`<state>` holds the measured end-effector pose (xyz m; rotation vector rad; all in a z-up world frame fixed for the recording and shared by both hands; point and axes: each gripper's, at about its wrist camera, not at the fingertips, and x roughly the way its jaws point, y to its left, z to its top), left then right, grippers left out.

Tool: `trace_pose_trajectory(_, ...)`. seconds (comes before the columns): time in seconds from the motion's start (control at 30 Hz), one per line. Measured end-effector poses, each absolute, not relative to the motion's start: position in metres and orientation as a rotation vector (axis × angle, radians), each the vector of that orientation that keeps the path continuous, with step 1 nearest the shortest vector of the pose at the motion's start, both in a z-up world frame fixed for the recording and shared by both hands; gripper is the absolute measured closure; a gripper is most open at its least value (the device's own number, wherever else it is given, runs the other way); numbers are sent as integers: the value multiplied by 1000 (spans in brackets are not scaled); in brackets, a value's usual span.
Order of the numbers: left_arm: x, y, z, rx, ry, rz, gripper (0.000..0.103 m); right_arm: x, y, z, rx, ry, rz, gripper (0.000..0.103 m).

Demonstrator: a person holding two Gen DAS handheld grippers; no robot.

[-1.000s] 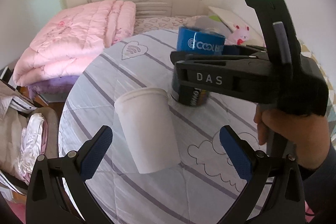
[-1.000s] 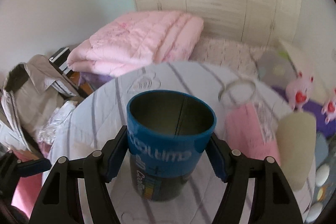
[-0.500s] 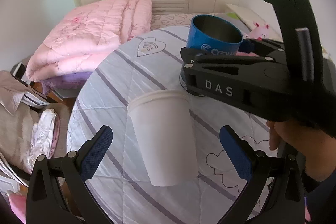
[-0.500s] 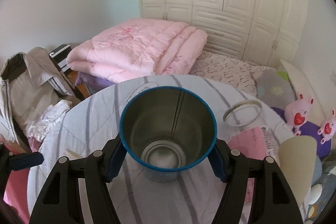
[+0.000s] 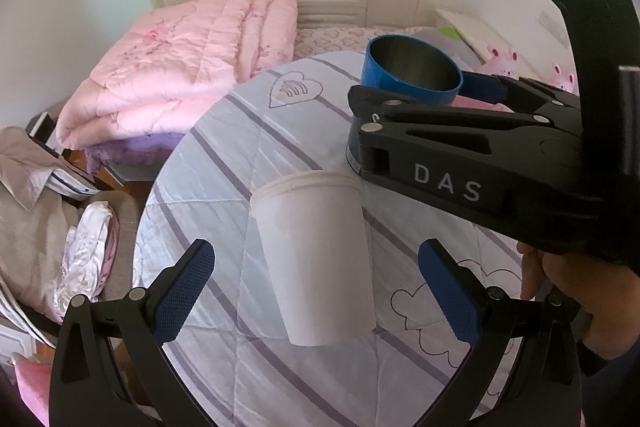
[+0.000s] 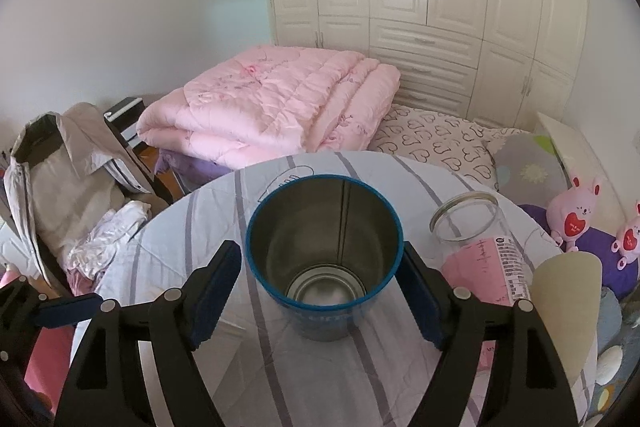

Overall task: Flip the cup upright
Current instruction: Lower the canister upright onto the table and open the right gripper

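Since the frame a second ago the blue cup (image 6: 324, 259) has gone from tilted, label facing the right camera, to upright with its open mouth up; its steel interior and base are now visible from above. It stands on the round table (image 6: 224, 195).

Right claw (image 6: 322, 291): the cup sits between the two blue pads. The right pad meets the rim; at the left pad a narrow gap appears to show, so whether the jaws are pinching the cup or have just let go cannot be told. In the left view the right claw (image 5: 404, 95) crosses from the right, and the cup (image 5: 412, 71) rises above its black frame.

Left claw (image 5: 316, 283): spread wide, gripping nothing. A white cup (image 5: 316, 259) stands mouth-down between and just ahead of its pads, clear of both. The blue cup lies beyond it, ahead and to the right.

Ahead-right of the right claw a clear jar (image 6: 472, 227) stands just beside the blue cup, apart from it. Beyond the table lies a folded pink quilt (image 6: 272, 111).
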<state>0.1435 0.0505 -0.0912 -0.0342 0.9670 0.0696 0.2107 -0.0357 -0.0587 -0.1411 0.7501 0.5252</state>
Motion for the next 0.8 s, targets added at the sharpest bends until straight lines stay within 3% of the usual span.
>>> trace_pose_trajectory(0.8,83,2,-38,-3,741,119,0,127,-113,17,-31,581,468,21)
